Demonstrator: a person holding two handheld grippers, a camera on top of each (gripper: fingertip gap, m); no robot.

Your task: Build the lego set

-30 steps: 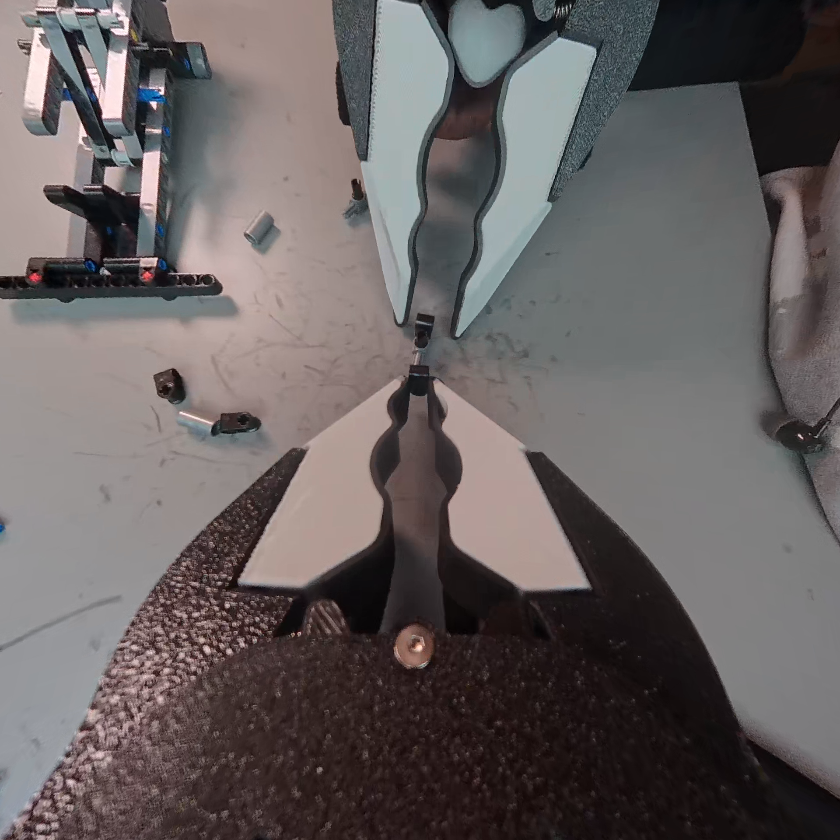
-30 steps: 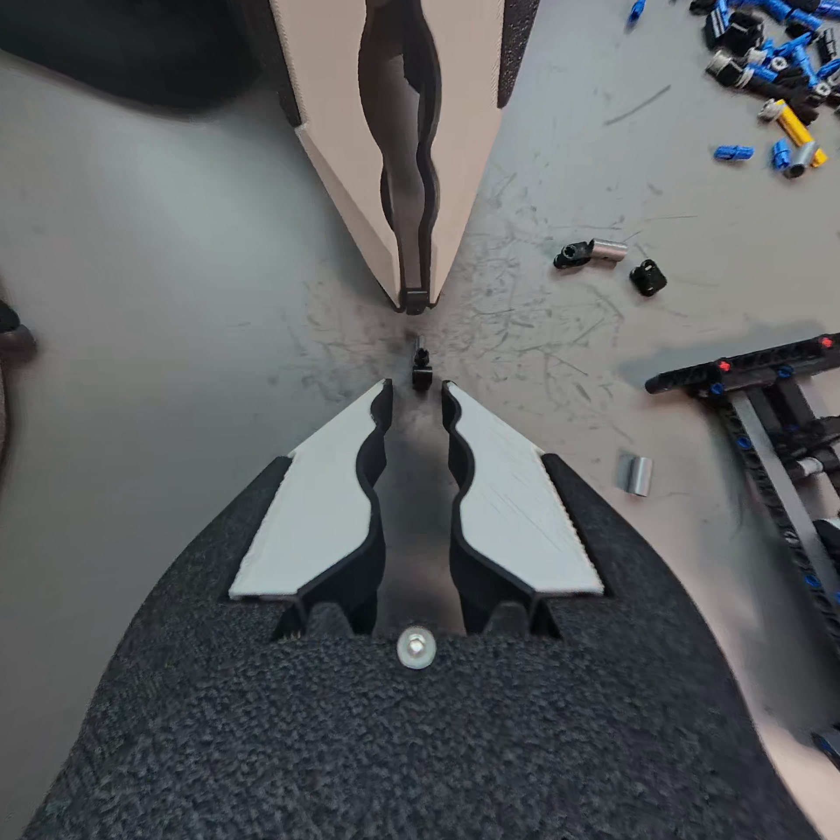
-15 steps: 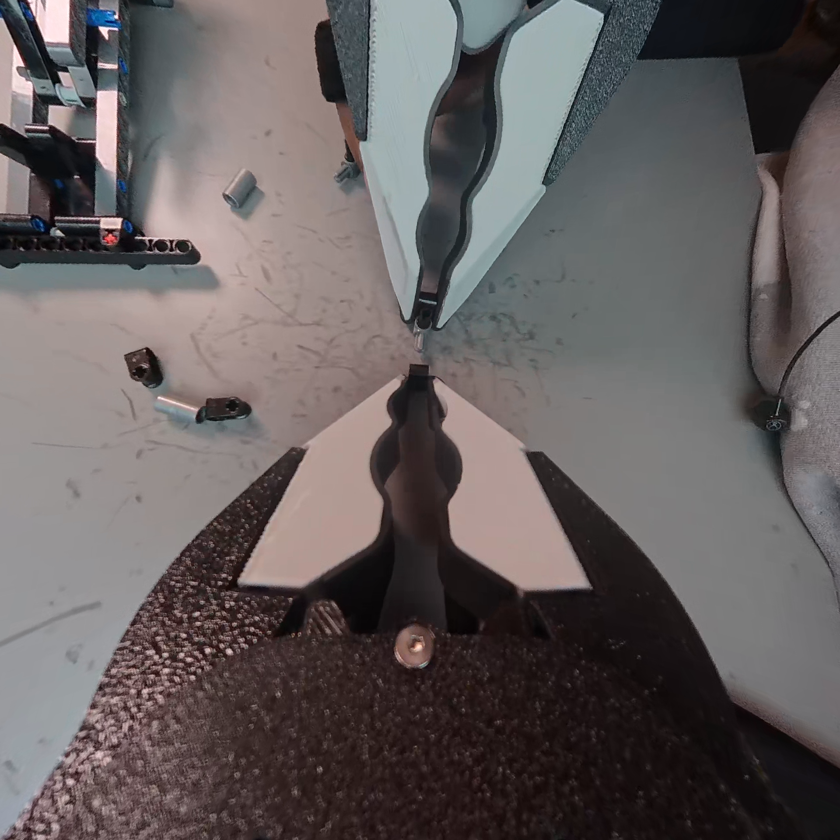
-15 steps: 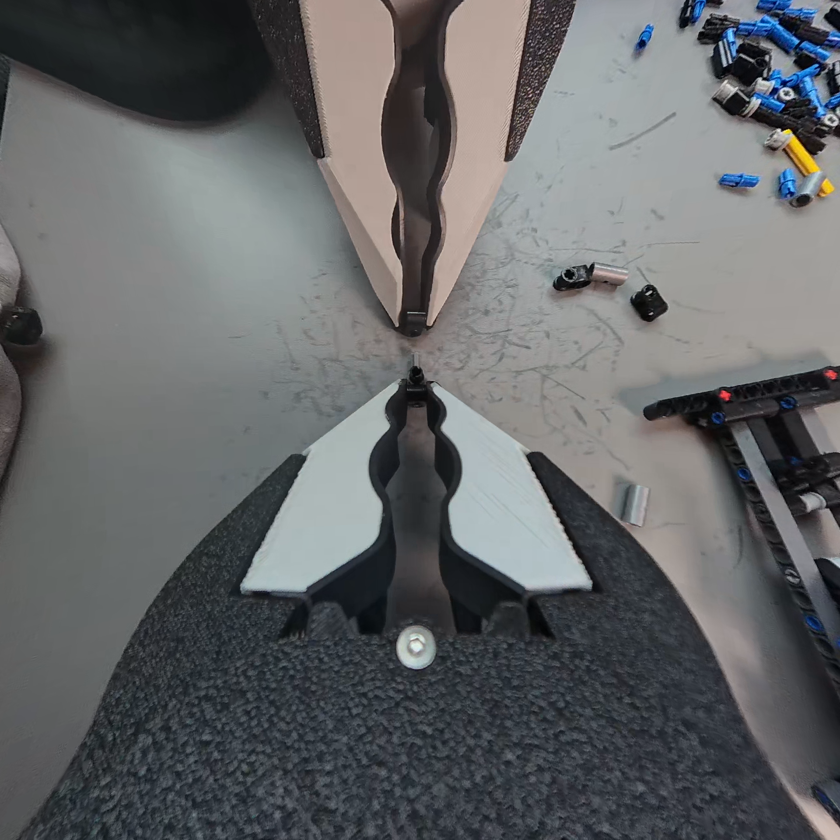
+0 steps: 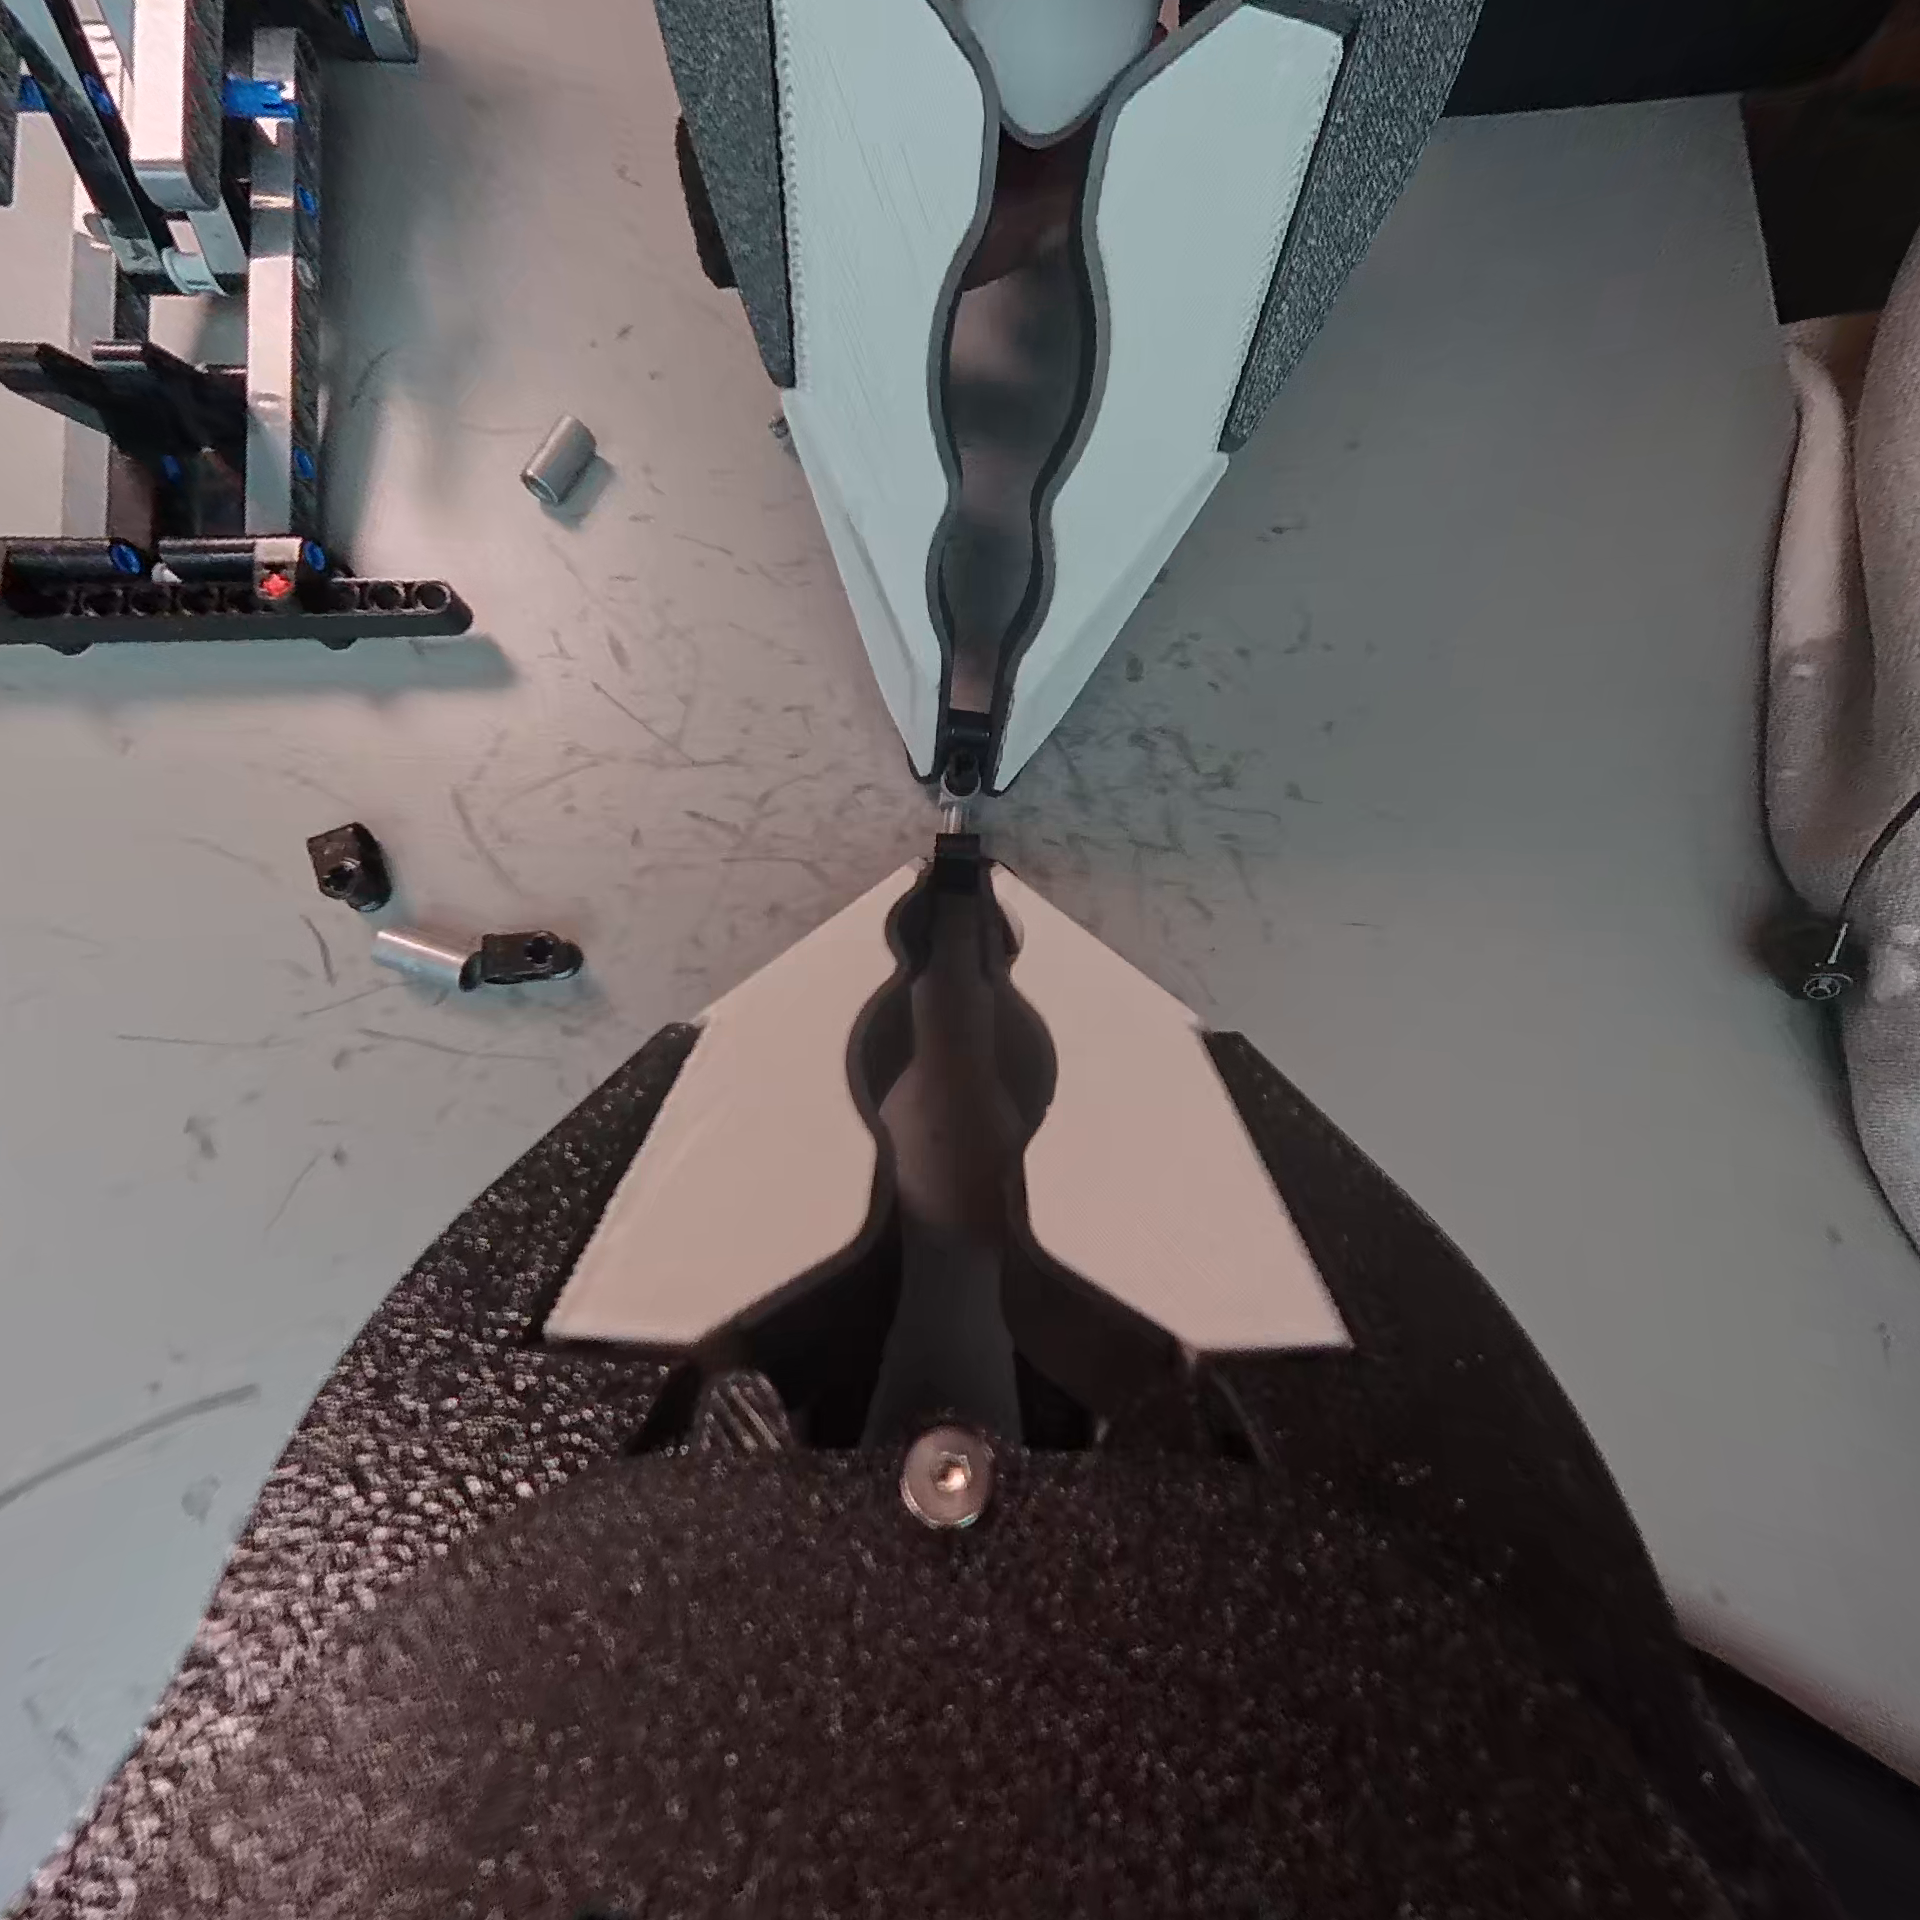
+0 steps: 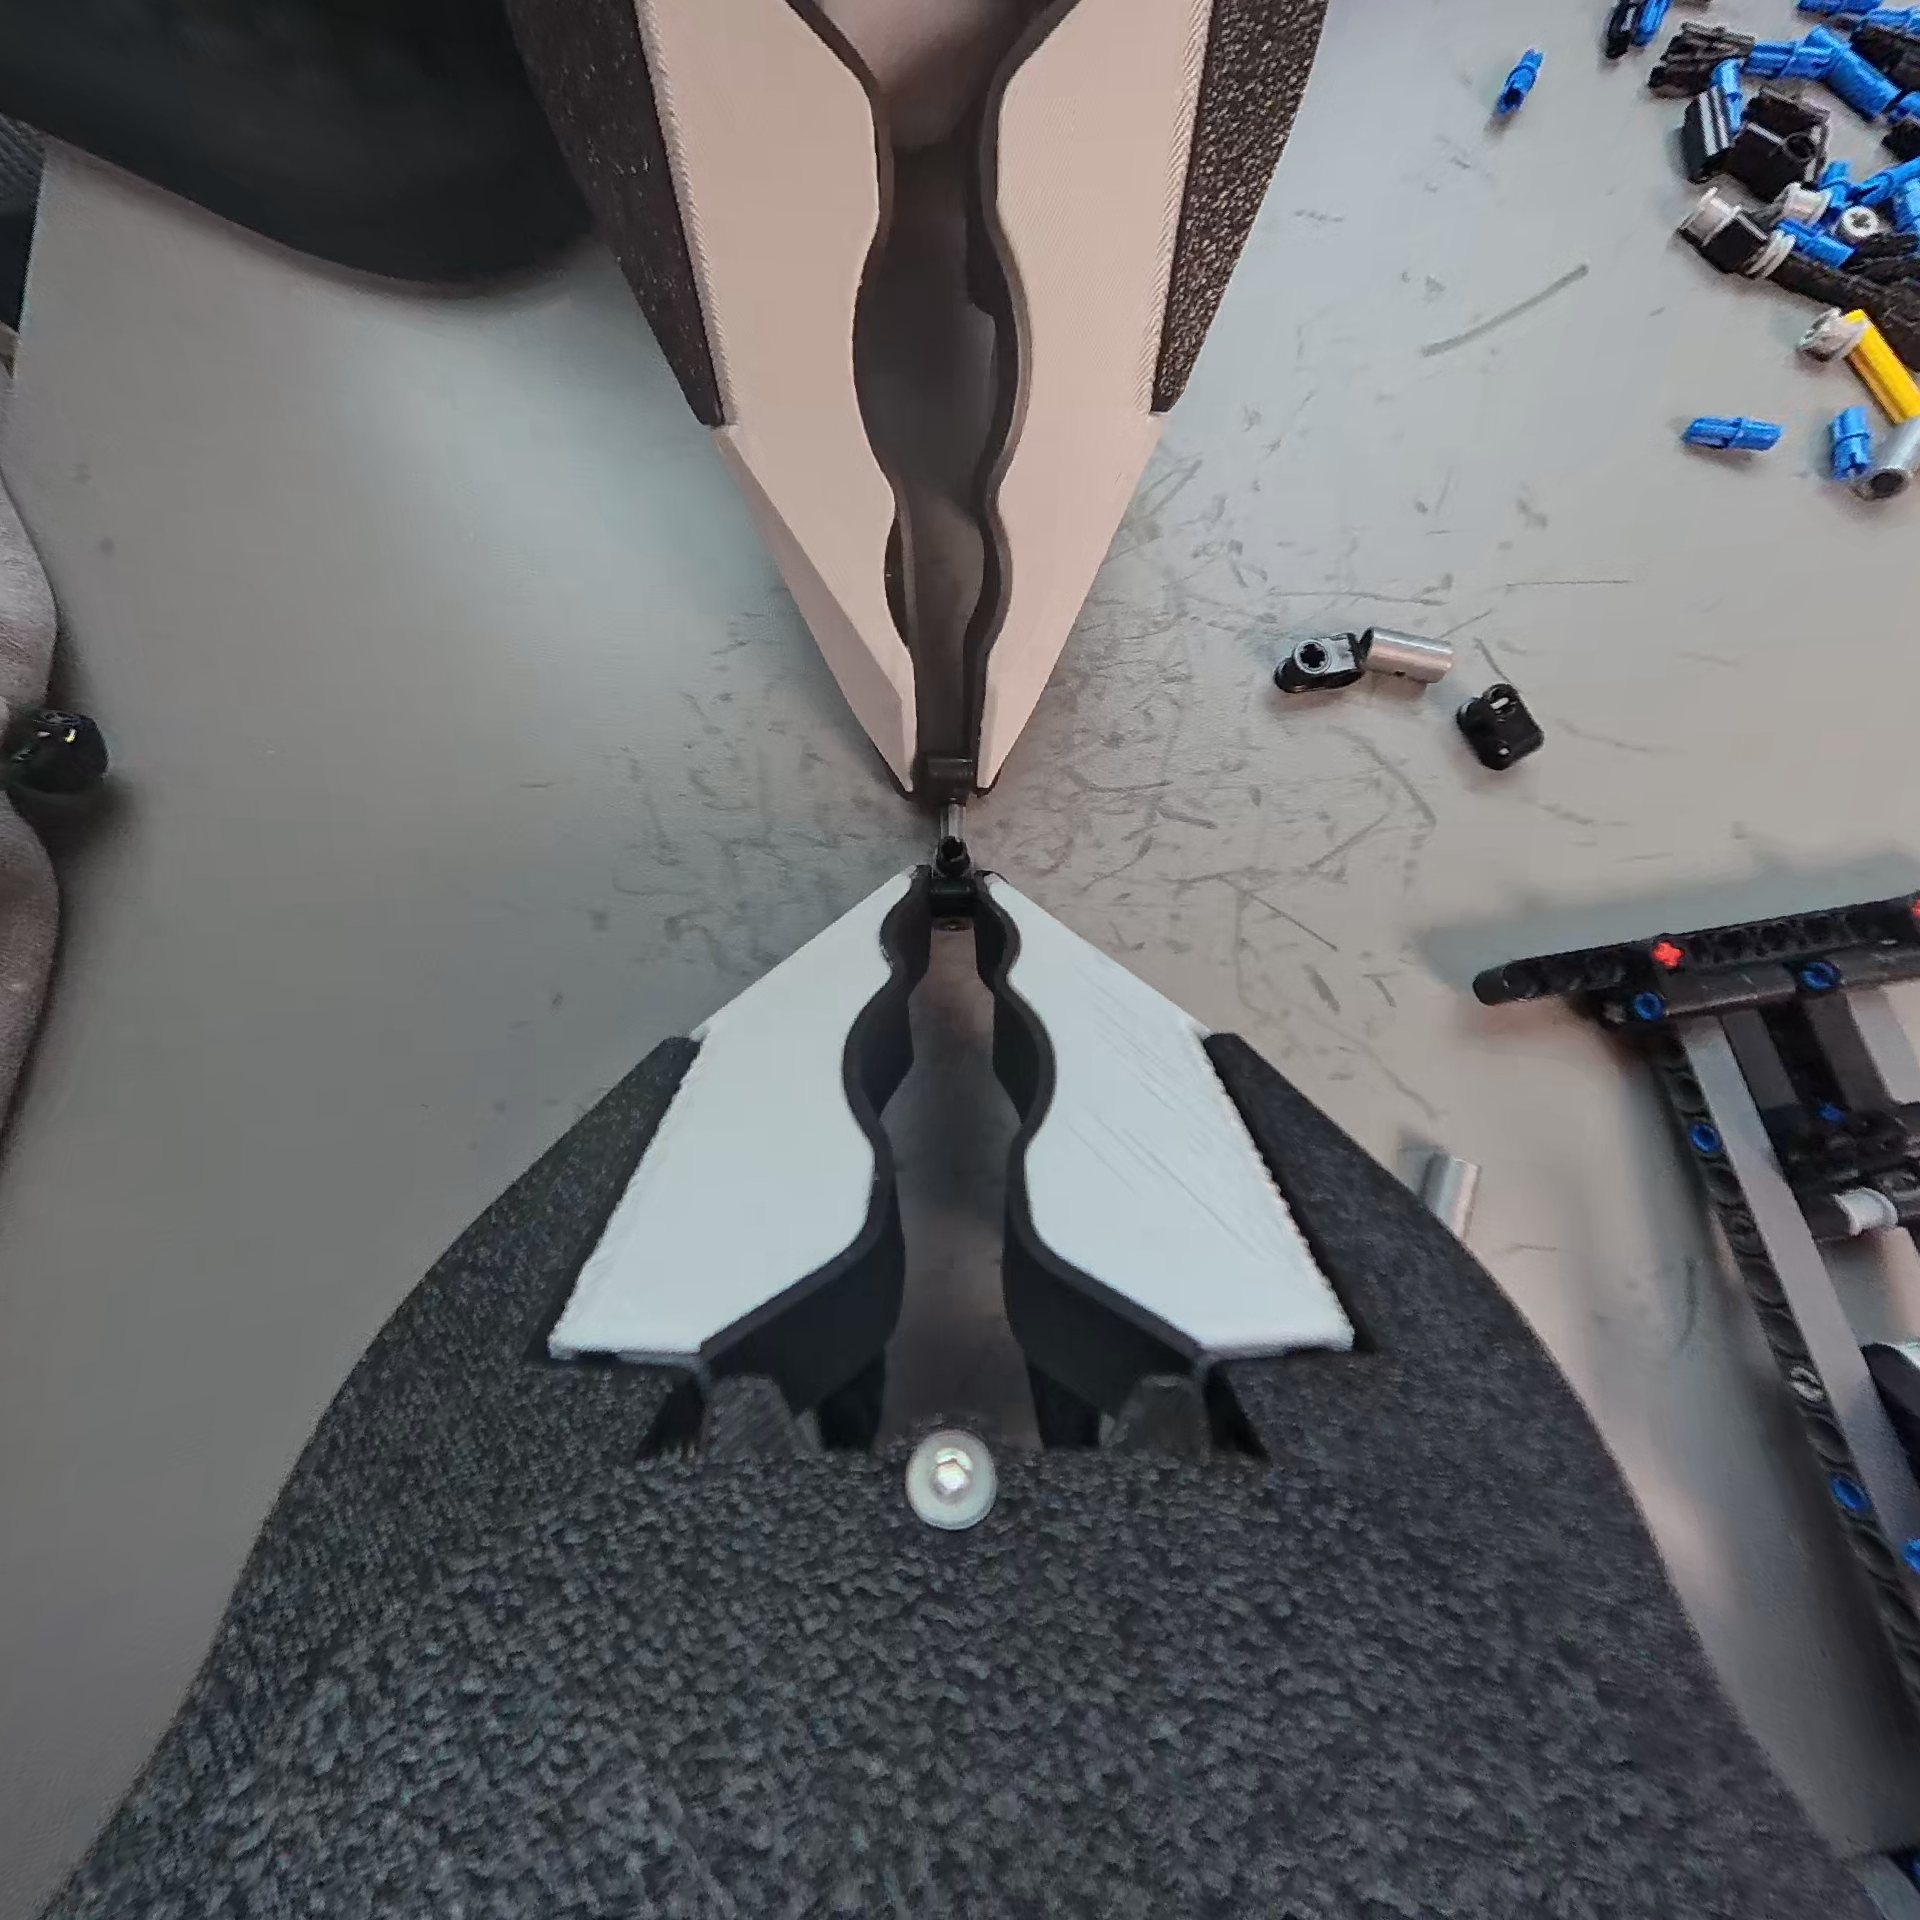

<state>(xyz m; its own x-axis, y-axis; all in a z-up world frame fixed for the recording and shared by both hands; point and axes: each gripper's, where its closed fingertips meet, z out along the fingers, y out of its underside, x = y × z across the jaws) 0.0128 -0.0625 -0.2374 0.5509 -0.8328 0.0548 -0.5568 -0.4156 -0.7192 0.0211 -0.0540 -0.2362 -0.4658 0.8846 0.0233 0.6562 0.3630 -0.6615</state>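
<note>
At the far left of my left wrist view the part-built lego frame (image 5: 197,436) of black and grey beams with blue pins and a red one lies flat on the scratched grey table (image 5: 1455,727). Just right of it lie a loose grey sleeve (image 5: 556,473), a small black connector (image 5: 348,868), and a grey sleeve joined to a black connector (image 5: 478,958). In the middle, my left gripper (image 5: 958,871) is nearly closed, pinching a small black piece (image 5: 956,862) at its very tips. Facing it tip to tip, my right gripper (image 5: 961,769) is likewise narrowed onto a black connector (image 5: 964,743), from which a short grey pin (image 5: 952,810) reaches toward the piece in my left gripper. I cannot tell whether the pin is already seated in it. At the right edge a pale cloth (image 5: 1860,727) with a black cord toggle (image 5: 1813,961) rests beside the table. In my right wrist view the same meeting sits at centre, my right gripper (image 6: 948,888) below and my left gripper (image 6: 948,774) above. To the right lie the sleeve-and-connector pair, the frame, and, in the top right corner, a heap of loose blue, black, grey and yellow parts (image 6: 1808,187).
</note>
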